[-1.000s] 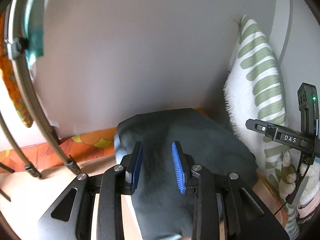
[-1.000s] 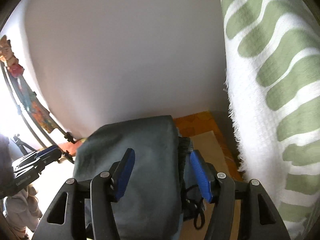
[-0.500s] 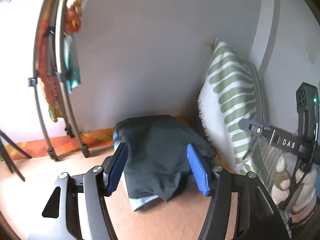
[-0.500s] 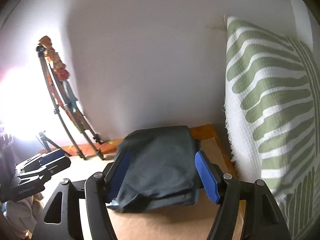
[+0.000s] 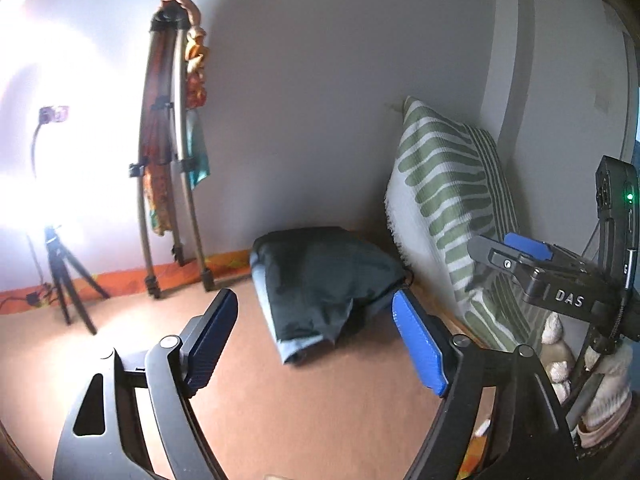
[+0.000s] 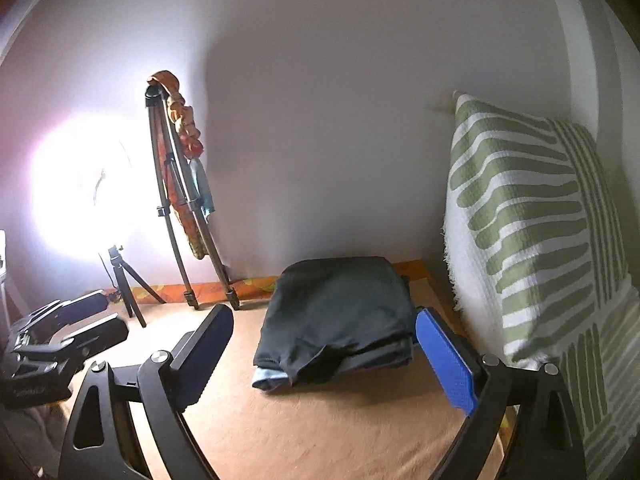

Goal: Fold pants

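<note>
The dark pants (image 5: 320, 276) lie folded in a stack on the tan surface, near the wall, with a light blue edge showing at the front. My left gripper (image 5: 316, 320) hangs short of the stack, its jaws opening, nothing between the pads. In the right wrist view the folded pants (image 6: 340, 312) rest the same way, and my right gripper (image 6: 324, 344) is drawn back from them, its jaws also opening and empty. The right gripper (image 5: 520, 256) shows at the right edge of the left wrist view. The left gripper (image 6: 68, 320) appears at the lower left of the right wrist view.
A green-and-white striped pillow (image 6: 532, 232) leans on the wall right of the pants. A folded tripod draped with colourful cloth (image 5: 172, 160) and a small tripod with a bright lamp (image 5: 56, 256) stand at the back left. A soft toy (image 5: 600, 392) sits at lower right.
Both grippers have let go of the pants, widened their jaws and pulled back and up. The folded stack now lies by itself, smaller in both views.
</note>
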`<state>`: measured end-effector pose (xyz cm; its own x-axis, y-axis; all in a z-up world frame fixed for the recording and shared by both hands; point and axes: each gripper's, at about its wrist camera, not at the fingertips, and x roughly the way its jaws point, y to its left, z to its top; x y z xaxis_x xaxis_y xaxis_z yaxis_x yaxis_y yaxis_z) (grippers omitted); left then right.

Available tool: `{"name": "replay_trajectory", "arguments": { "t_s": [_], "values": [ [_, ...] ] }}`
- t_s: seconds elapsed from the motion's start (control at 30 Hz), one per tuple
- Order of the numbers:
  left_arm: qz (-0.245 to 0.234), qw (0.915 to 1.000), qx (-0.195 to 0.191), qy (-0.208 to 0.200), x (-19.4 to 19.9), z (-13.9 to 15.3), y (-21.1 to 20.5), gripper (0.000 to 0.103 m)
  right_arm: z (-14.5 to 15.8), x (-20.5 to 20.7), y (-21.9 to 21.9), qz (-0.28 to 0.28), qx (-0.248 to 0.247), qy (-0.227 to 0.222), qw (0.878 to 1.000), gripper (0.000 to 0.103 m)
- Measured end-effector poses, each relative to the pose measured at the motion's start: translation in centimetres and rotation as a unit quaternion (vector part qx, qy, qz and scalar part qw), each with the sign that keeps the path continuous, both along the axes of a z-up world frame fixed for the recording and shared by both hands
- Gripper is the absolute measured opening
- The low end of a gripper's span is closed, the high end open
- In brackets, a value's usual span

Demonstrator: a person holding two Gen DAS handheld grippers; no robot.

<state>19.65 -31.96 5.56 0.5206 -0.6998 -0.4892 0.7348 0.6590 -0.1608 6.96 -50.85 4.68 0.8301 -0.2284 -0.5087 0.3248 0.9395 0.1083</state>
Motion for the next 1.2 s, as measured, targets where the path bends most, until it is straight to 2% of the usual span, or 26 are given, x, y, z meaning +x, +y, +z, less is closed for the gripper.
{"name": "replay_trajectory", "arguments": {
  "t_s": [0.03,0.1,0.5,0.8,1.0,1.2],
  "values": [
    [0.001,1.0,-0.001,0.002,-0.5,-0.1,0.6,0.08,-0.1,-0.6,0.6,-0.005,-0.004,-0.004,1.0,0.095],
    [-0.001,1.0,-0.006,0.001,-1.5,-0.4,1.9,0.08,-0.2,-1.7,1.6,-0.013,-0.005,-0.011,1.0,0.103],
    [0.039,0.9992,-0.001,0.009,-4.7,-3.6,7.5,0.081,-3.1,-4.5,6.9,-0.034,-0.02,-0.022,0.999,0.103],
    [0.052,0.9983,0.026,-0.008,-5.6,-4.9,8.6,0.081,-4.6,-4.7,8.7,-0.031,-0.026,-0.018,0.999,0.103],
    [0.058,0.9978,0.03,-0.003,-5.4,-5.5,8.9,0.083,-5.0,-4.8,8.9,-0.038,-0.028,-0.021,0.999,0.103],
    [0.072,0.9966,0.037,-0.015,-4.9,-6.1,9.1,0.089,-5.7,-4.1,9.0,-0.038,-0.035,-0.014,0.999,0.103]
  ]
}}
